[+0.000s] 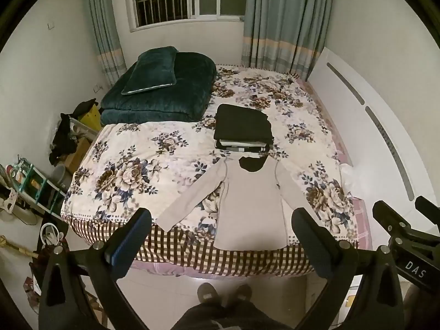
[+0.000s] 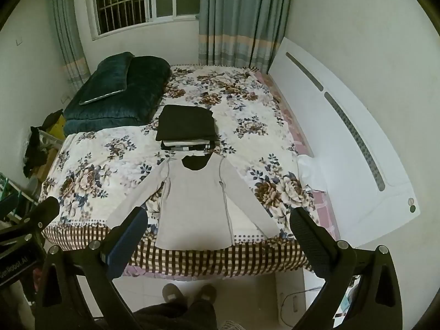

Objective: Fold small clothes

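We've got the pale long-sleeve top (image 1: 251, 203) spread flat, sleeves out, at the near edge of the bed (image 1: 132, 170), hem reaching the checked border; its right cuff is hidden behind a finger of the left gripper (image 1: 221, 225). Left gripper spread wide and holding nothing, up off the bed; right gripper (image 2: 218, 224) likewise released, with its left finger covering the top's left cuff in the right wrist view. Just past the collar sits a stack of folded clothes (image 1: 243, 128), black piece on top; the layers under it are too compressed to tell apart. Teal quilt and pillow (image 1: 162, 85) at the far left corner. Floor clutter off the left edge is too dark to read
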